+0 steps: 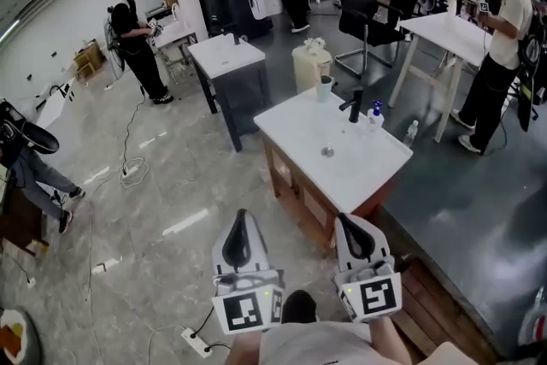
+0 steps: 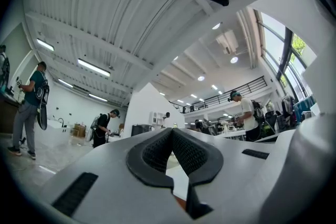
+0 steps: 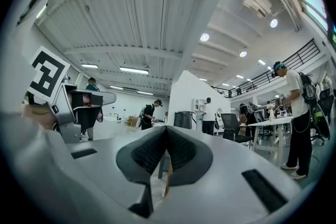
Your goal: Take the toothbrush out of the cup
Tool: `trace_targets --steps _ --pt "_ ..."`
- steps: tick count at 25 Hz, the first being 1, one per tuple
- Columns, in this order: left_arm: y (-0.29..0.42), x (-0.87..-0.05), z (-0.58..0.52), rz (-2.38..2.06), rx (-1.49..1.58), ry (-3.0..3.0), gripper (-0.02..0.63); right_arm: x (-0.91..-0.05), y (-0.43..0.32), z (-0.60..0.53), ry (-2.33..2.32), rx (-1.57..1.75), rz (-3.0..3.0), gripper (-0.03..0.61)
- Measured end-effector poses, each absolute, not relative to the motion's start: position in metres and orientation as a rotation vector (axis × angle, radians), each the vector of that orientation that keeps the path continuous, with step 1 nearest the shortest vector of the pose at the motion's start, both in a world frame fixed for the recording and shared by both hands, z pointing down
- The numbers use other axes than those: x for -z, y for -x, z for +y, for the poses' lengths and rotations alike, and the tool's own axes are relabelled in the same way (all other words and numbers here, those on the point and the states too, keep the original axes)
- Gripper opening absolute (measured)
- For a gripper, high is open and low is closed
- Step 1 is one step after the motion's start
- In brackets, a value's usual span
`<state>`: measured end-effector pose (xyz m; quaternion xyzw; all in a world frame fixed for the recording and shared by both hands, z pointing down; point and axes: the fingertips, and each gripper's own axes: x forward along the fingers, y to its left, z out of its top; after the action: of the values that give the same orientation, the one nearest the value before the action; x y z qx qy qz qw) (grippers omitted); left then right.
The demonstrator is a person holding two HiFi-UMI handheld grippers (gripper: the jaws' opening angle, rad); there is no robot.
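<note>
A pale cup [image 1: 325,87] stands at the far end of the white sink counter [image 1: 376,162], left of the black faucet [image 1: 355,107]. The toothbrush is too small to make out in it. My left gripper [image 1: 240,216] and right gripper [image 1: 349,220] are held side by side at the bottom of the head view, well short of the counter and pointing toward it. In the left gripper view the left gripper [image 2: 171,134] has its black pads pressed together with nothing between them. The right gripper [image 3: 166,131] looks the same in its own view, shut and empty.
A small bottle [image 1: 376,114] stands right of the faucet, and the drain [image 1: 327,152] sits mid-counter. A second sink unit [image 1: 226,55], a white canister [image 1: 310,64], an office chair [image 1: 359,4] and a white table [image 1: 449,30] lie beyond. Several people stand around. A power strip [image 1: 195,342] lies on the floor.
</note>
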<state>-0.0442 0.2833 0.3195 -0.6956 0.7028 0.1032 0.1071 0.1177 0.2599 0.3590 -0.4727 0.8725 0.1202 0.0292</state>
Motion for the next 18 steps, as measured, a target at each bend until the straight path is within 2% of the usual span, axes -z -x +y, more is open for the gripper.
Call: trace_targets --steps 7,18 --pt "0.057 -0.326 0.255 2.092 -0.313 2.045 0.015 -0.367 -0.106 0.230 1.439 -0.351 2.713 0.011" --pt "0.079 -0.316 0.121 2.038 -0.369 2.105 0.015 -0.357 -0.096 0.105 1.561 -0.327 2.682 0.011"
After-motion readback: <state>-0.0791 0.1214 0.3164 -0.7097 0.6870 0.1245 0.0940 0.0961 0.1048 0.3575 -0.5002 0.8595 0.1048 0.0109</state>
